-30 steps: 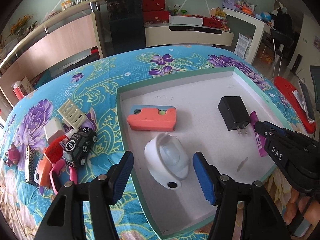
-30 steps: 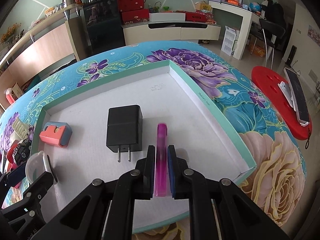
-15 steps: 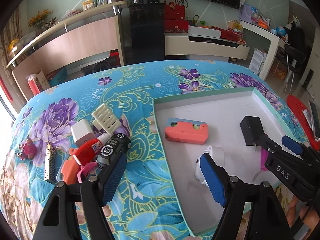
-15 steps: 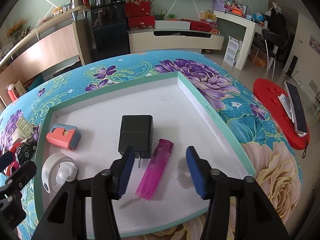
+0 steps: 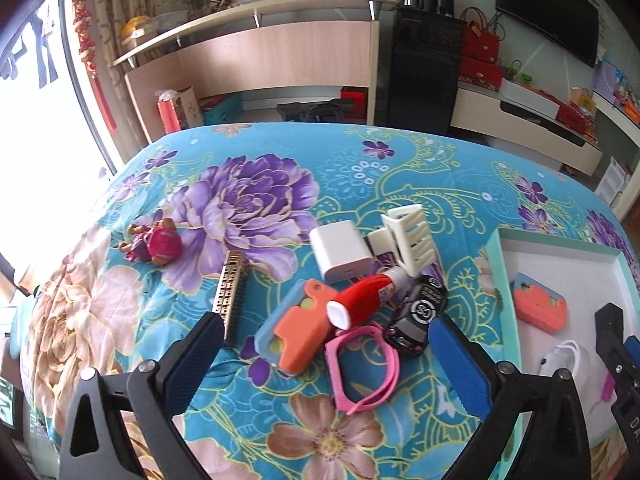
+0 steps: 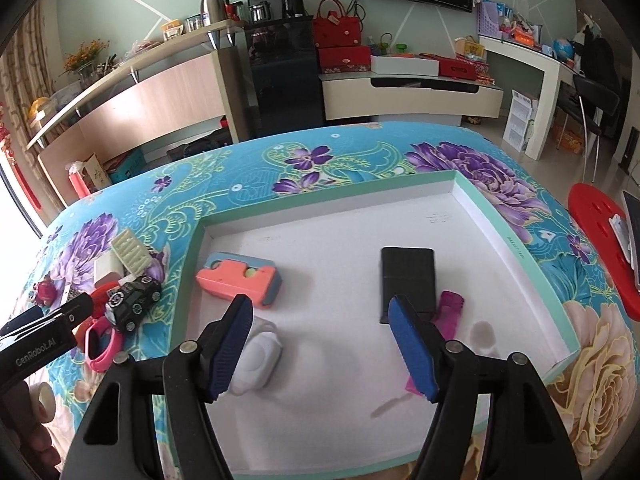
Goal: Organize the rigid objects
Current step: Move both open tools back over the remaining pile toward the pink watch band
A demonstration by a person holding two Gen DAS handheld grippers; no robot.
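Observation:
My left gripper (image 5: 324, 340) hangs over a pile on the flowered cloth, its jaws opening wide with the pads touching nothing. The pile holds an orange-and-blue piece (image 5: 296, 332), a red-white tube (image 5: 360, 296), a black toy car (image 5: 420, 312), a pink band (image 5: 364, 368) and a white charger (image 5: 340, 252). My right gripper (image 6: 320, 320) is over the white tray (image 6: 340, 236), jaws opening and empty. In the tray lie a black charger (image 6: 408, 276), a pink lighter (image 6: 450, 312) partly behind my right finger, an orange-and-blue piece (image 6: 240, 280) and a white rounded object (image 6: 256, 356).
A cream comb clip (image 5: 408, 236), a gold brush (image 5: 232, 292) and a small pink toy figure (image 5: 156, 242) lie on the cloth left of the tray. A red stool (image 6: 600, 248) with a phone stands past the table's right edge.
The right gripper let go of the pink lighter, which now lies in the tray, and drew back. The left gripper swung left from the white object to the pile and opened wider.

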